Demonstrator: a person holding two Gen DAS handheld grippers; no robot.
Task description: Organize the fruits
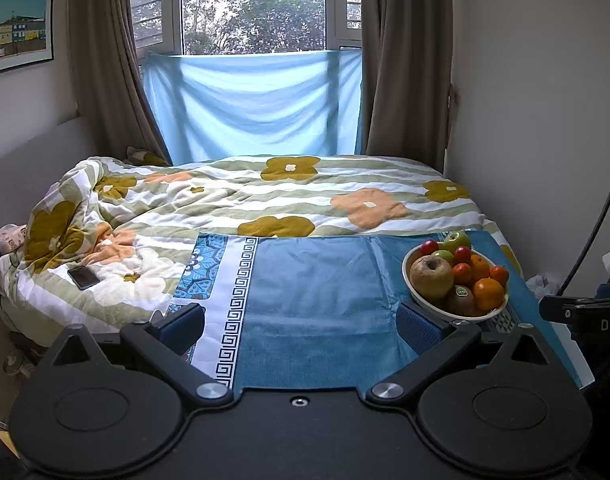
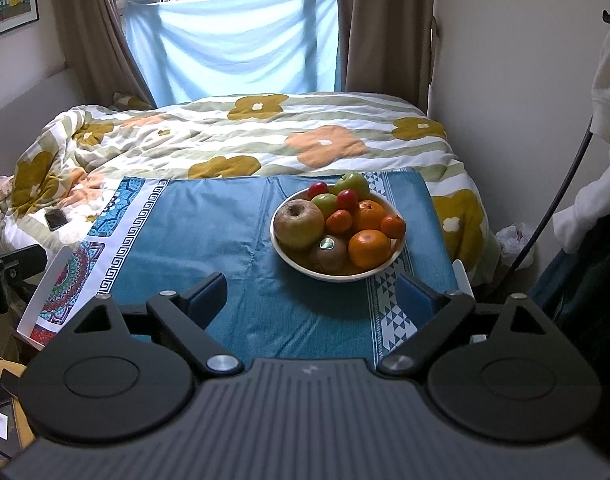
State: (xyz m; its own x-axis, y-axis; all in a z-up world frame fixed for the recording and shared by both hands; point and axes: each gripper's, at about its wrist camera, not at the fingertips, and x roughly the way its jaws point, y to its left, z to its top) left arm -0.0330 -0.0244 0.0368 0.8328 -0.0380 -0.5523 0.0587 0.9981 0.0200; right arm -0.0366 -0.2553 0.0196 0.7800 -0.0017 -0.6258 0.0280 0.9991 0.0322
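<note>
Fruits heaped in a round cream ceramic bowl [image 2: 337, 272] sit ahead of the right gripper [image 2: 313, 300], slightly toward its right finger, on a blue patterned cloth [image 2: 209, 232]. The big brownish-green apple [image 2: 299, 224] lies nearest its left finger, stem dimple up; a brown kiwi [image 2: 328, 255] with a sticker and a large orange [image 2: 369, 249] fill the near rim. Both grippers are released, holding nothing. From the left gripper [image 1: 301, 320], the bowl [image 1: 425, 300] stands beyond its right finger, near the cloth's right edge. Bare cloth stretches ahead and leftward. A dark phone [image 1: 83, 277] lies on the floral duvet [image 1: 265, 196], far left.
</note>
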